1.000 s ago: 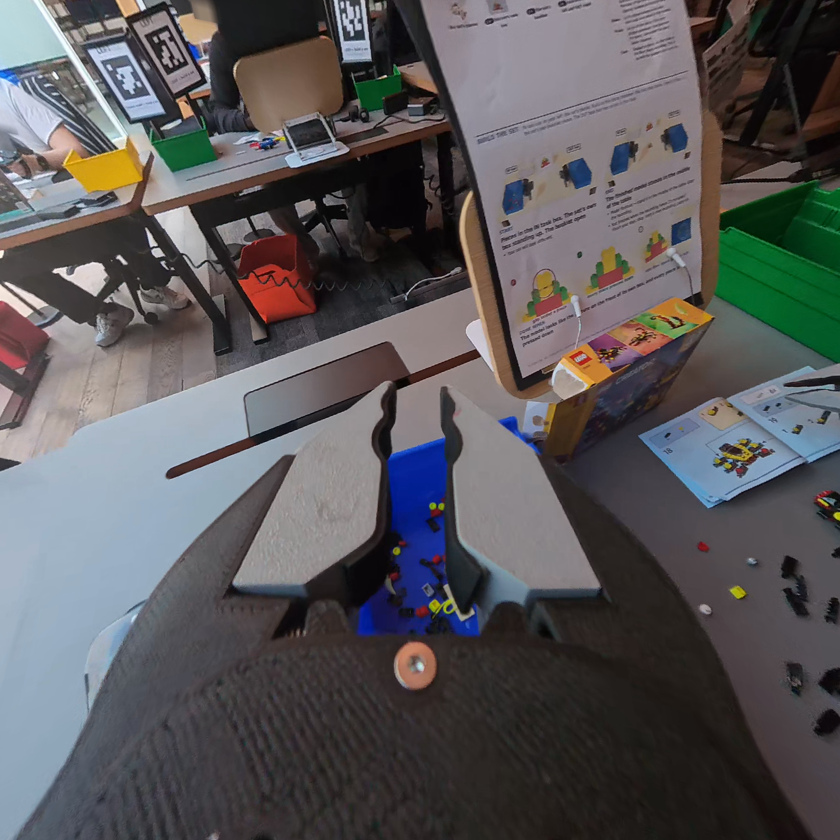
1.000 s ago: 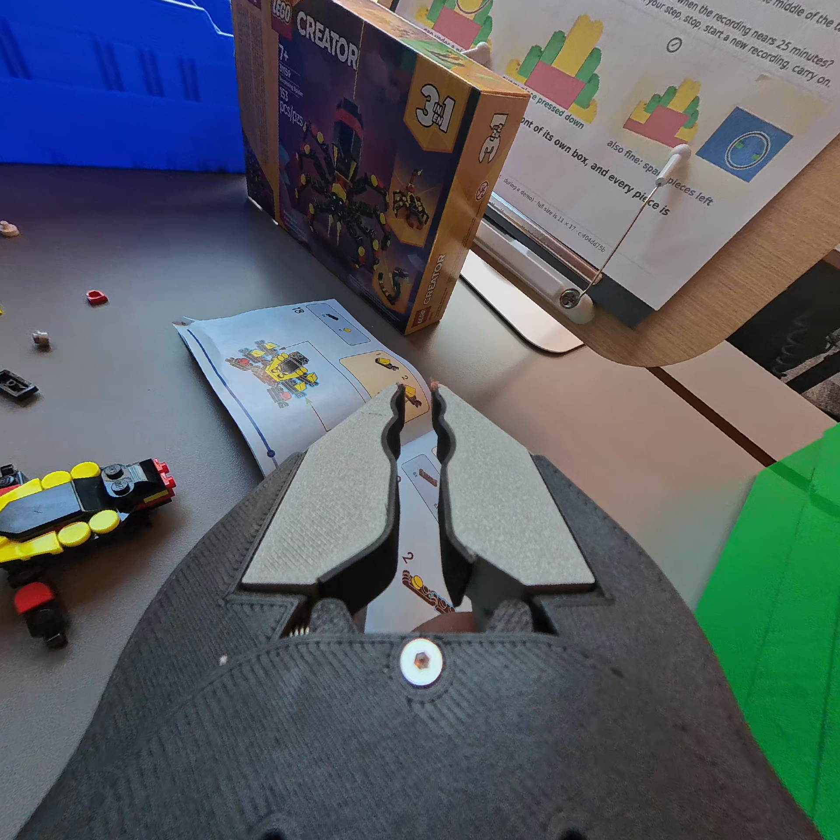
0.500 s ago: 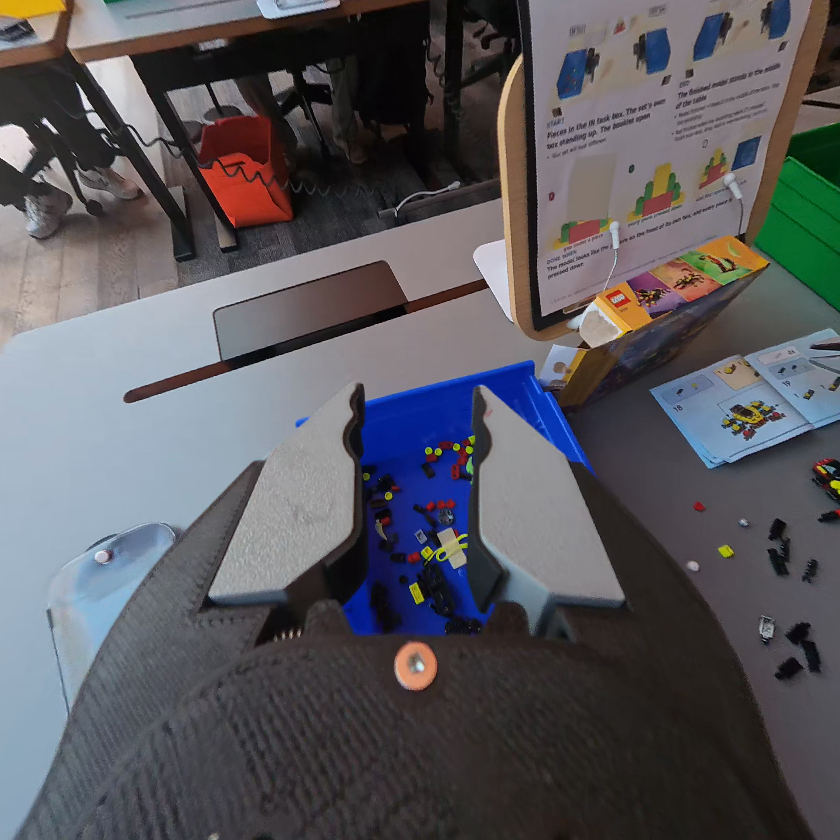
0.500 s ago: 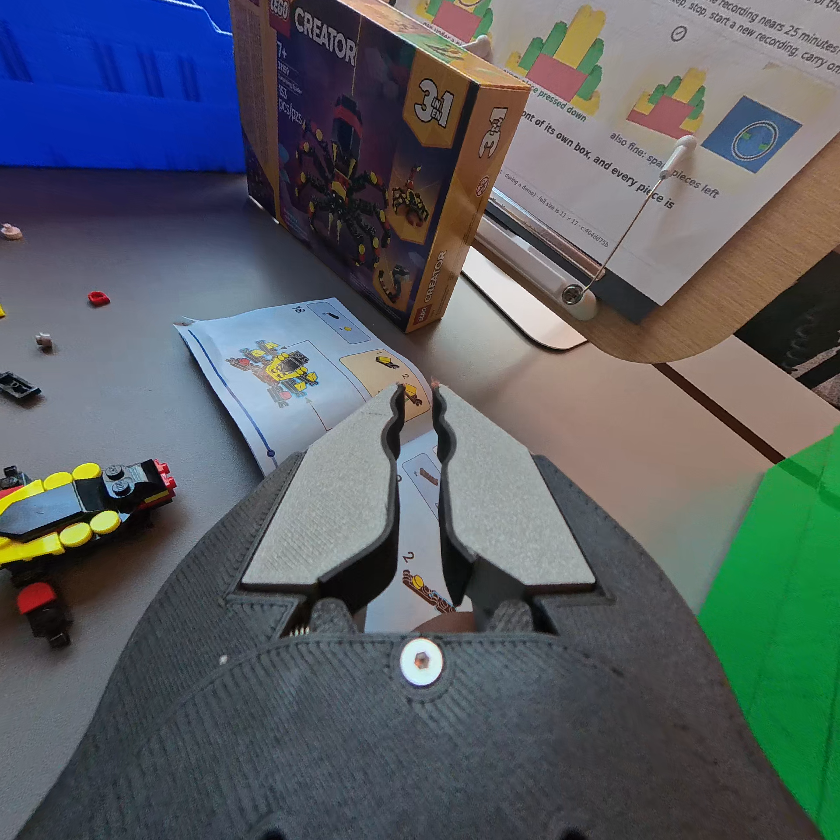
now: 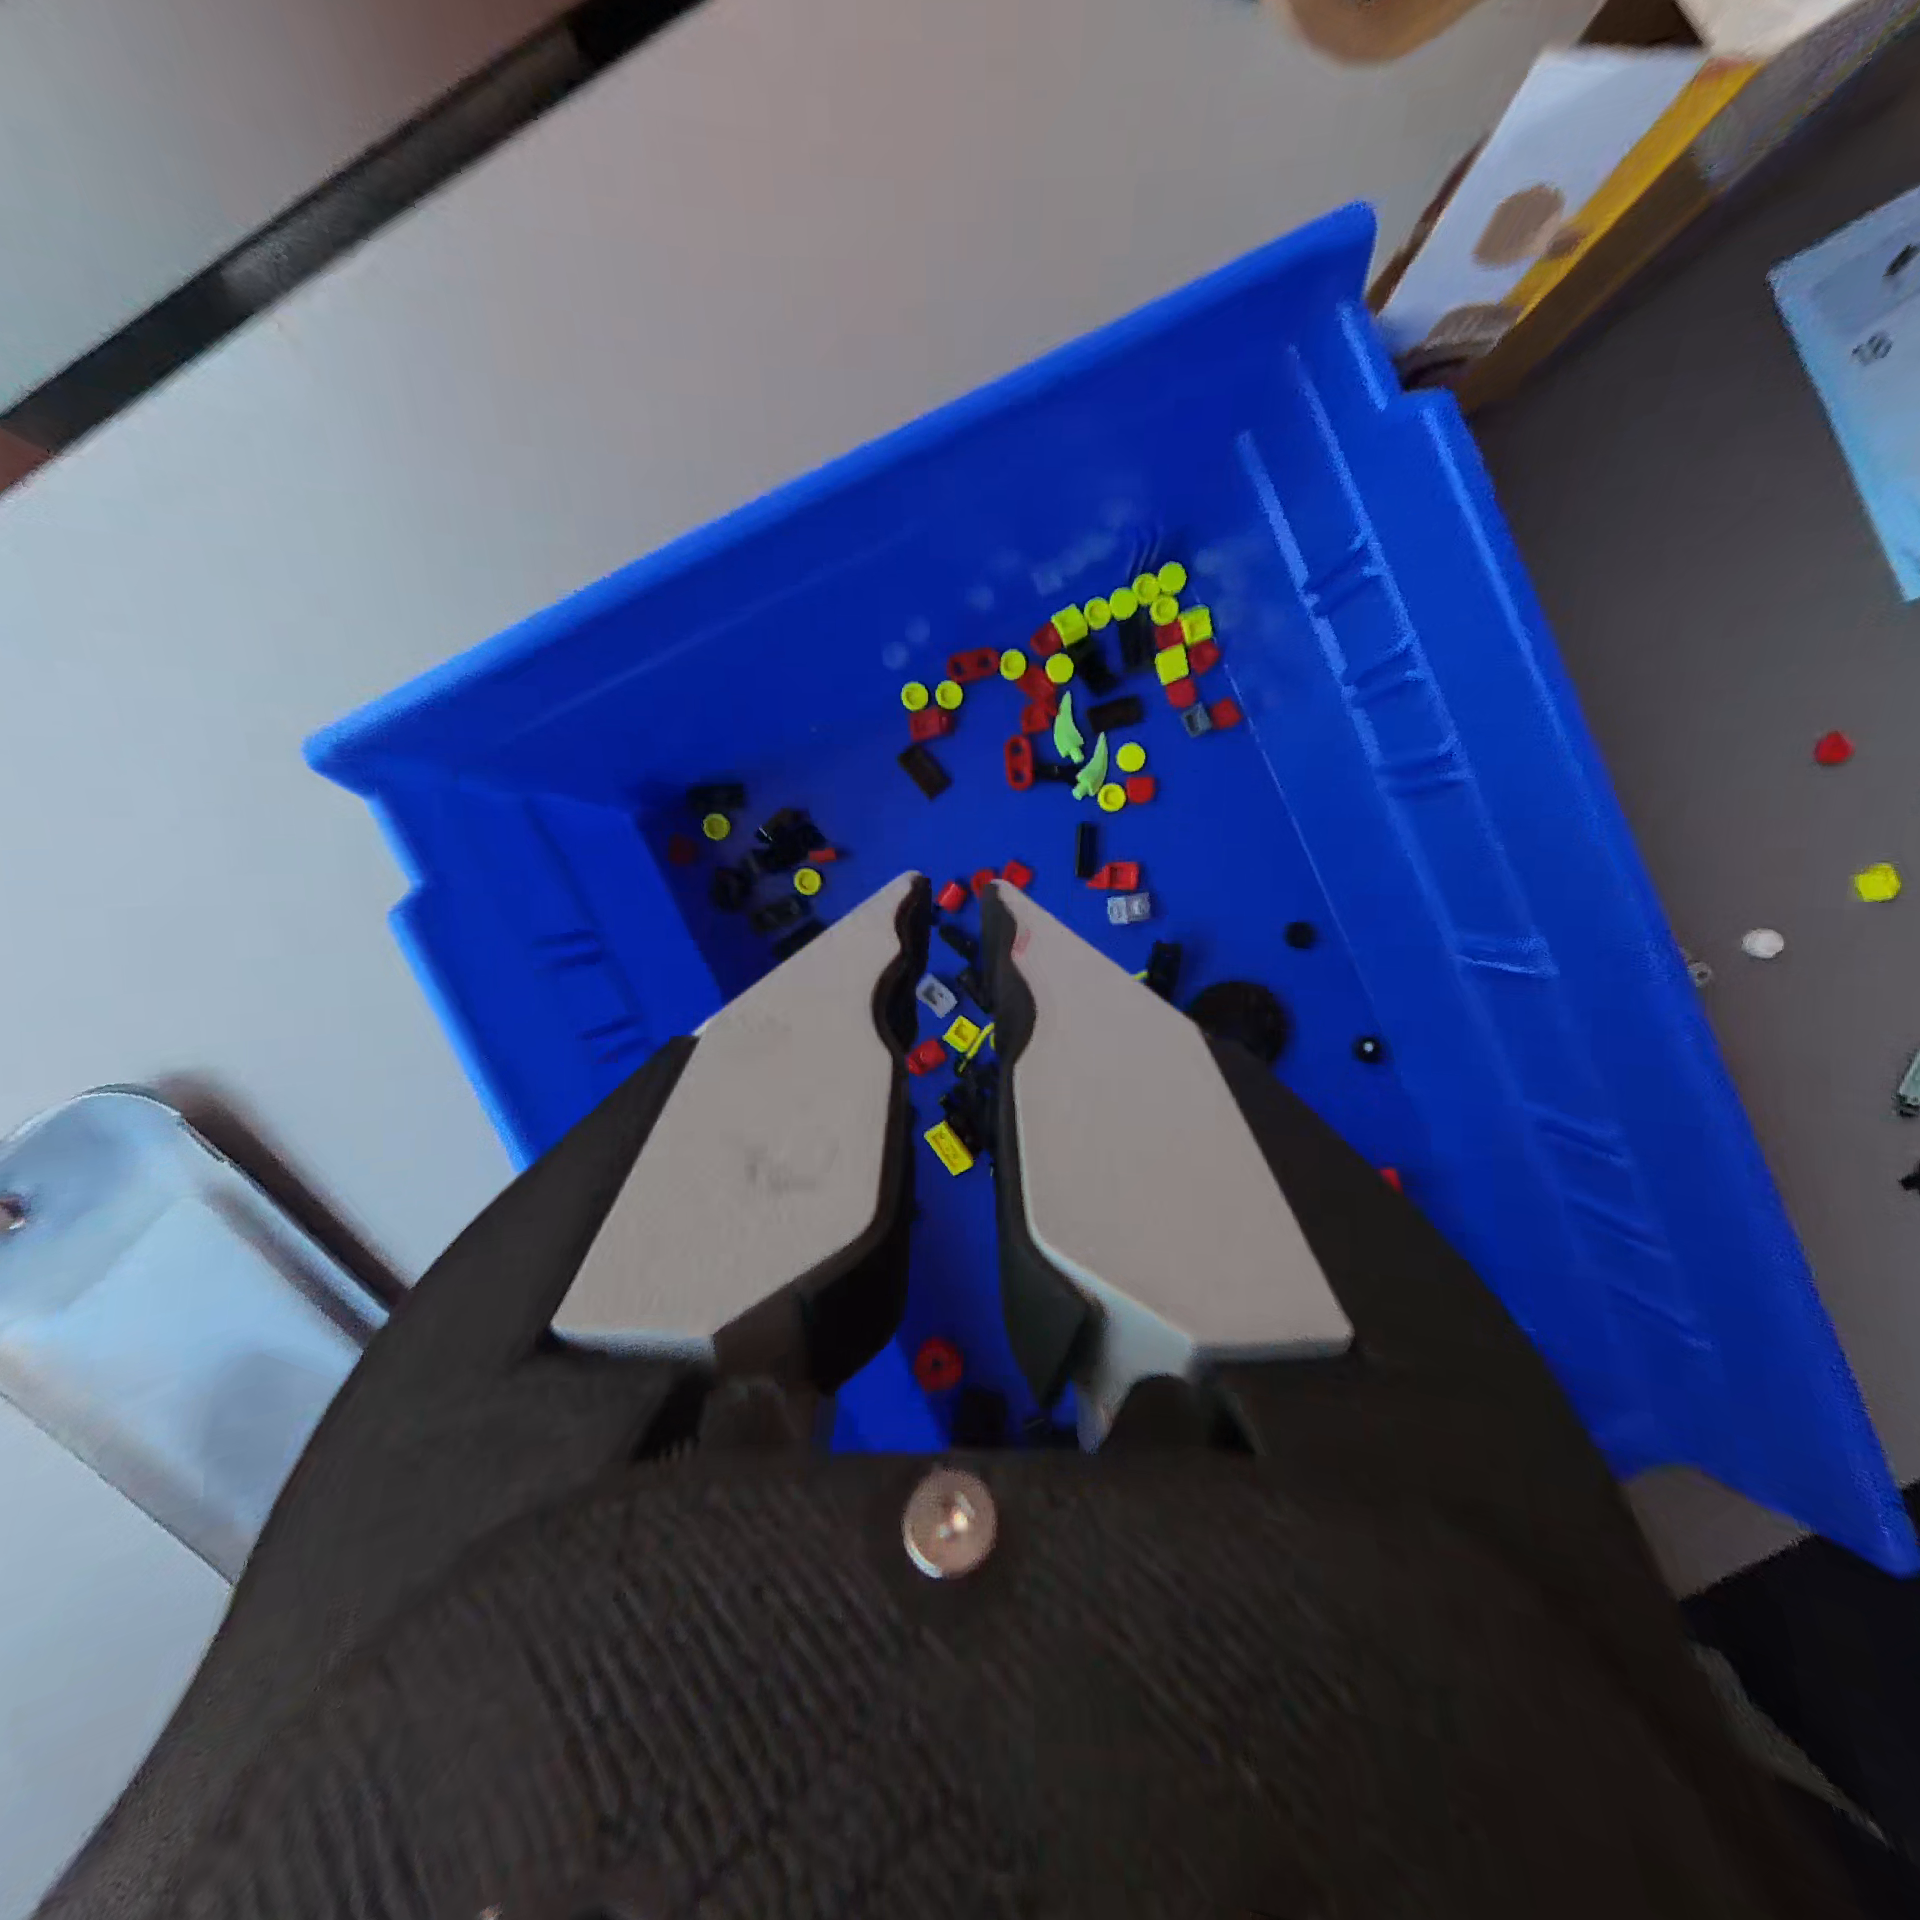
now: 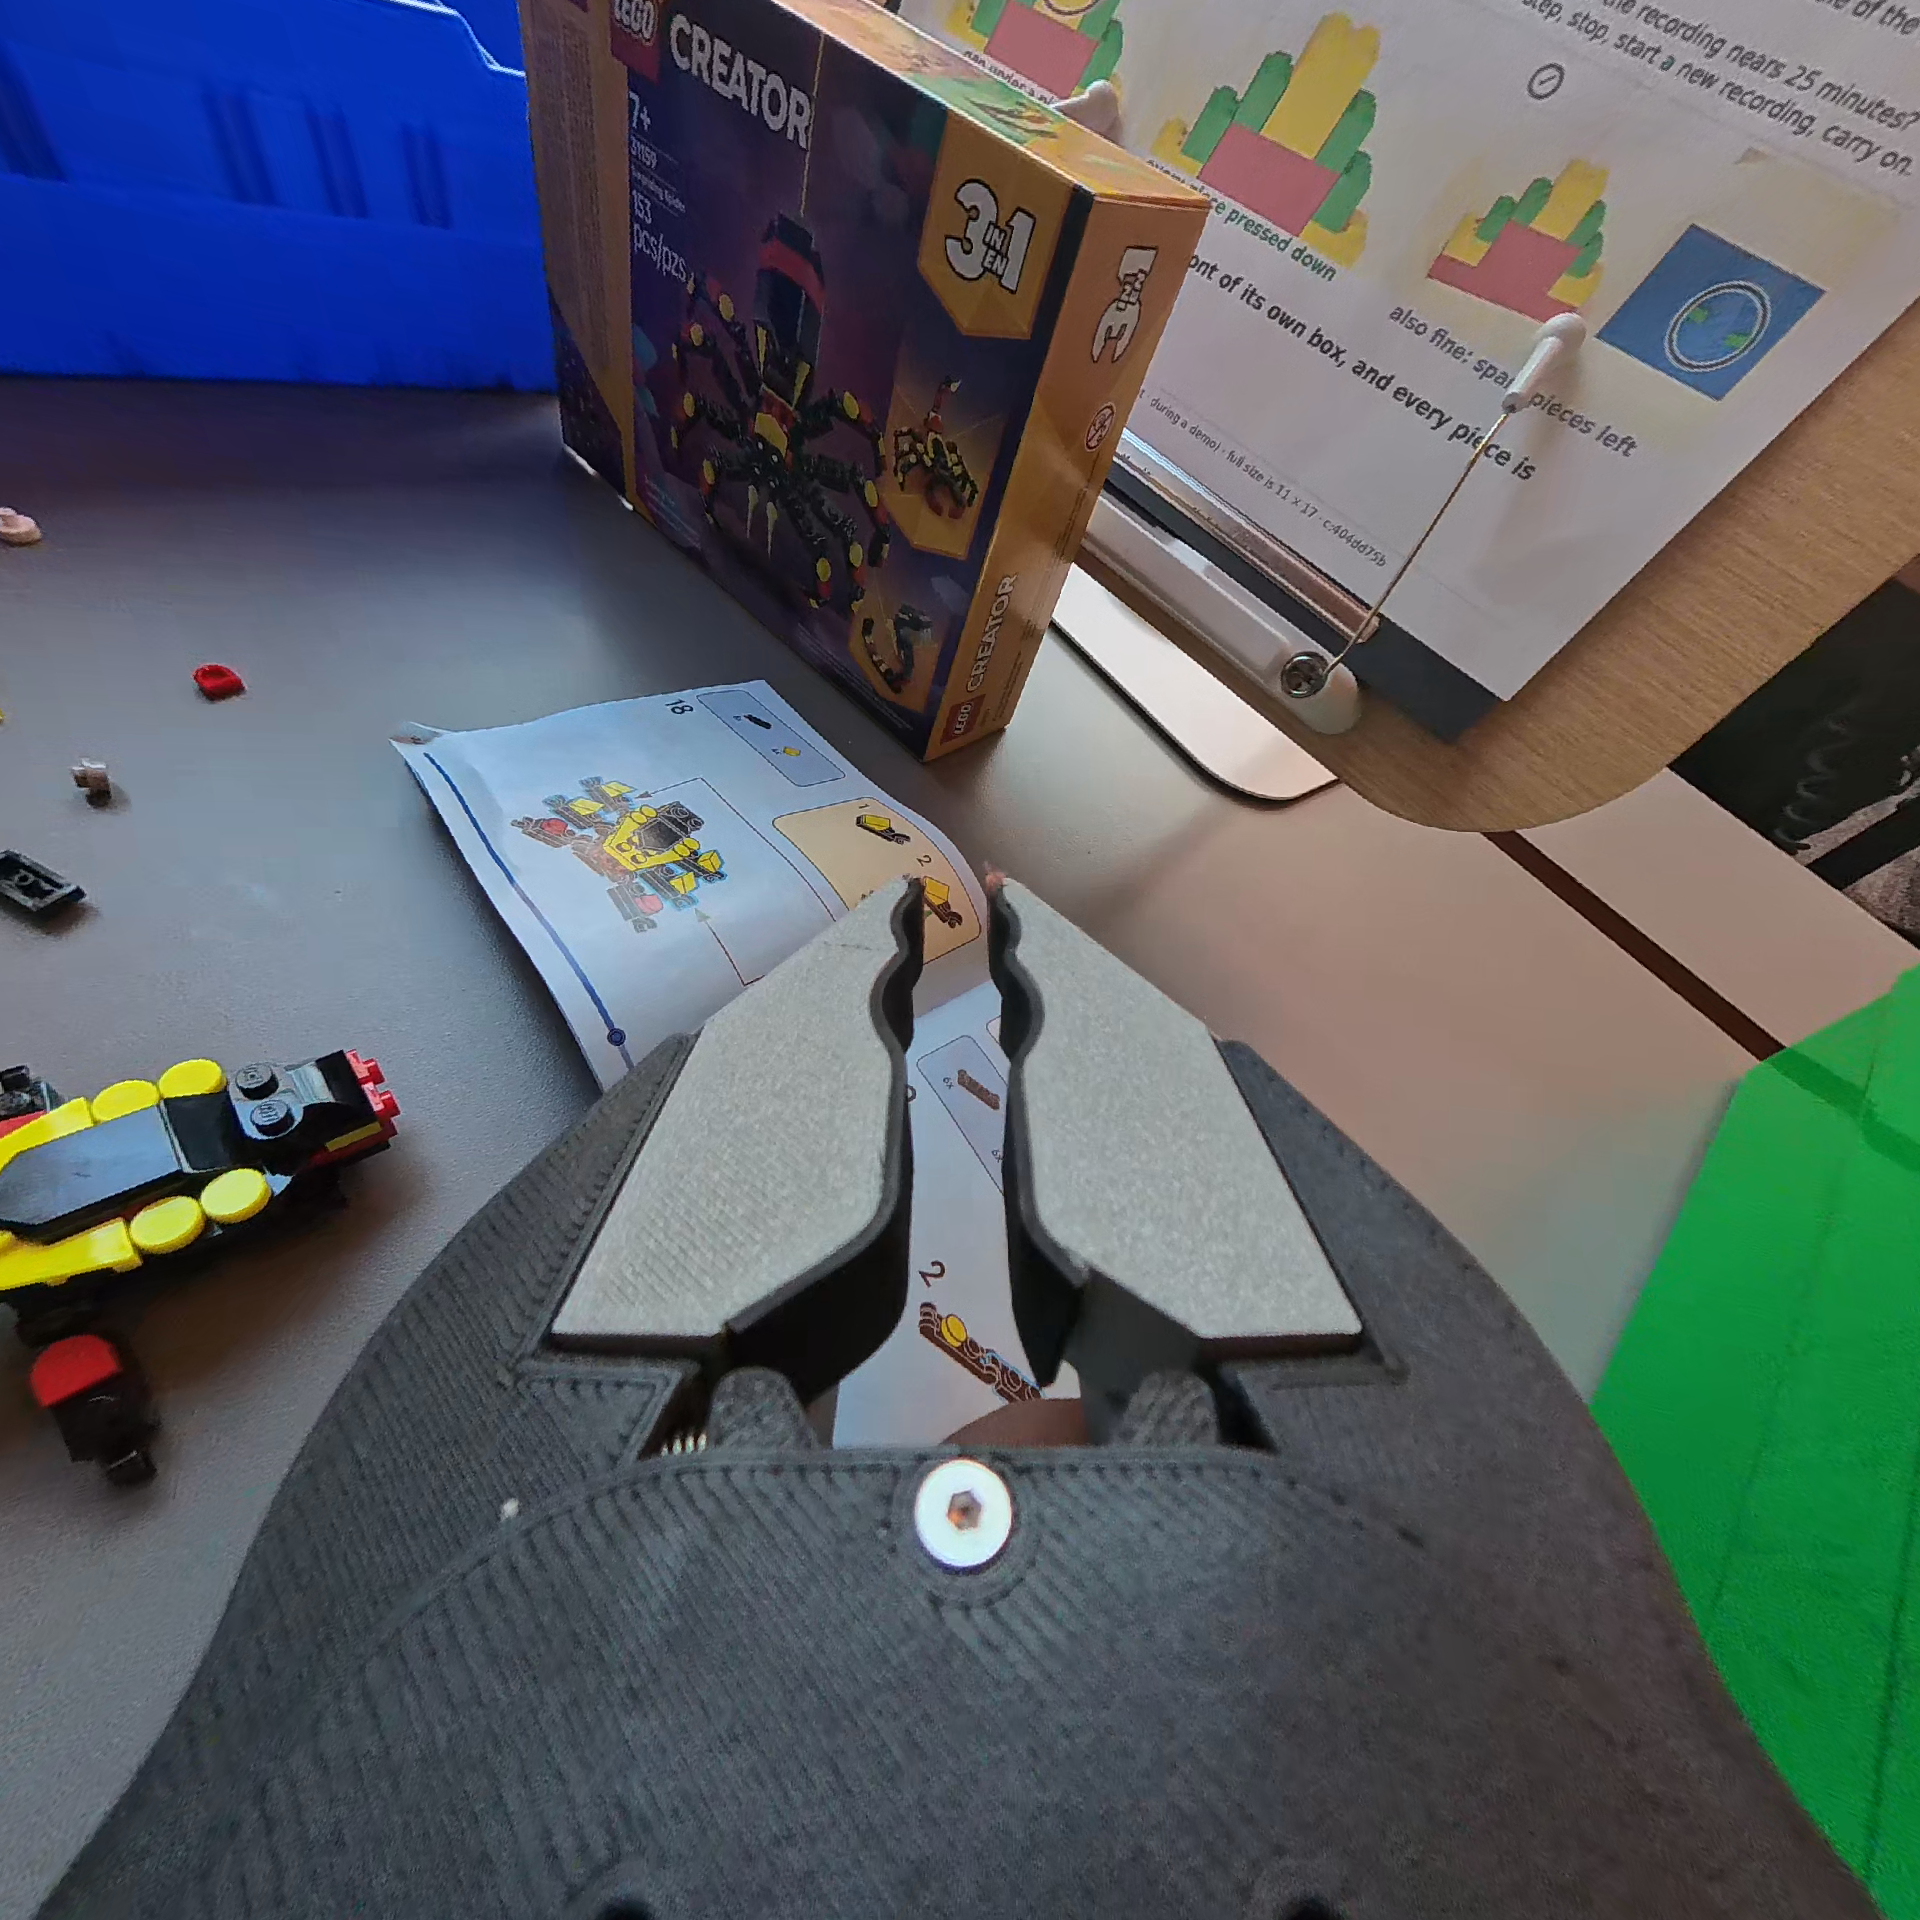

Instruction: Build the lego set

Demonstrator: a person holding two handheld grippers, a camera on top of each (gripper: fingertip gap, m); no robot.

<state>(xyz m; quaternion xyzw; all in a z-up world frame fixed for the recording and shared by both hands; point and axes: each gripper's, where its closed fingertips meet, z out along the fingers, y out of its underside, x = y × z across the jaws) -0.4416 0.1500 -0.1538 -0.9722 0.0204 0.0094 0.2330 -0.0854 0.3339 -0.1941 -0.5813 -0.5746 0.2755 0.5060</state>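
Observation:
My left gripper (image 5: 951,888) hangs over a blue bin (image 5: 831,488), pointing down into it. Its jaws stand a narrow gap apart with nothing between them. Many small red, yellow and black lego pieces (image 5: 1081,707) lie on the bin floor below the tips. My right gripper (image 6: 951,883) hovers over the open instruction booklet (image 6: 623,831), its jaws also a narrow gap apart and empty. A partly built yellow, black and red model (image 6: 177,1153) lies on the table to its left.
The lego box (image 6: 821,364) stands behind the booklet, next to the blue bin (image 6: 260,187). An instruction board (image 6: 1455,260) stands at the back and a green bin (image 6: 1787,1351) on the right. Loose pieces (image 5: 1875,883) lie on the table. A clear plastic item (image 5: 135,1278) lies left of the bin. My right fingertips sit around 40 centimeters from my left ones.
My left gripper has tipped down and moved closer over the blue bin. Its jaws opened wider, then narrowed to a small gap. The right gripper has stayed almost still.

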